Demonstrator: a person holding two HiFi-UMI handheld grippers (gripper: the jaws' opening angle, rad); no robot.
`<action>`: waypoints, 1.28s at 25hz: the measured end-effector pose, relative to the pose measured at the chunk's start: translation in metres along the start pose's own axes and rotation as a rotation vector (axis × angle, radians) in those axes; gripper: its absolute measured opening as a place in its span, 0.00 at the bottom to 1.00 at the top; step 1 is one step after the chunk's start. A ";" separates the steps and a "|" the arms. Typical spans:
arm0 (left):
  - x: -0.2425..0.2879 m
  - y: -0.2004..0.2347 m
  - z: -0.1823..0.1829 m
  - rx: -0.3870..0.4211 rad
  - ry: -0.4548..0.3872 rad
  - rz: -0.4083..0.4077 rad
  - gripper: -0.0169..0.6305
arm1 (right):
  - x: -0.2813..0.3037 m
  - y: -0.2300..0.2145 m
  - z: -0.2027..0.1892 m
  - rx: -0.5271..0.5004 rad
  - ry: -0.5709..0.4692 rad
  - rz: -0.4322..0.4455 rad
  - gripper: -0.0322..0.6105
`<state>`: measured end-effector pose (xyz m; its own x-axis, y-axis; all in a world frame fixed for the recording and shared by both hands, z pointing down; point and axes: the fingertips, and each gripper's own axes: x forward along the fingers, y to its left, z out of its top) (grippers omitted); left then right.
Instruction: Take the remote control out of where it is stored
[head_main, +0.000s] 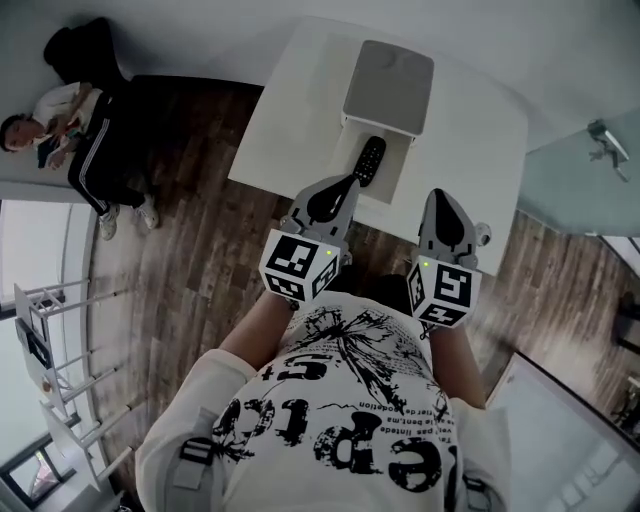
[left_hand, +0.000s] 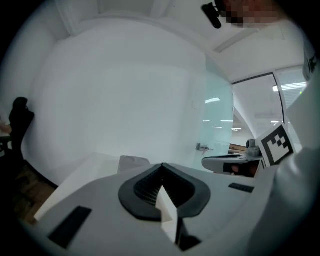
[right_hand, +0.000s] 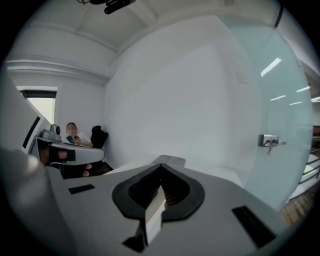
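Remote control (head_main: 369, 160) lies in the open drawer (head_main: 396, 172), just ahead of the left gripper (head_main: 344, 187)
Both the left gripper and the right gripper (head_main: 441, 197) have their jaws pressed together with nothing between them. The remote sits apart from both, ahead and to the left of the right one, its far end close to the grey box (head_main: 388, 88). A gripper arriving closed would likely shove the remote deeper under the box. A pinch on its slim near end could let it tip or slip against the drawer wall.
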<state>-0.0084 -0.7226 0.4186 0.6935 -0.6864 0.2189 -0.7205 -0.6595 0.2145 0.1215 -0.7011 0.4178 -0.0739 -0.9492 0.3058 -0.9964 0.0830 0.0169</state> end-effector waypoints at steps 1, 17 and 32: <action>0.003 0.004 -0.002 -0.019 0.006 0.000 0.04 | 0.005 -0.003 -0.001 0.000 0.011 -0.003 0.05; 0.095 0.033 -0.068 -0.005 0.310 0.121 0.04 | 0.098 -0.044 -0.041 0.053 0.167 0.126 0.05; 0.149 0.051 -0.156 -0.034 0.637 0.136 0.40 | 0.141 -0.063 -0.078 0.063 0.280 0.180 0.05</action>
<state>0.0584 -0.8103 0.6103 0.4698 -0.4402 0.7652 -0.8084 -0.5627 0.1726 0.1772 -0.8164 0.5346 -0.2437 -0.7998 0.5486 -0.9696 0.2148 -0.1177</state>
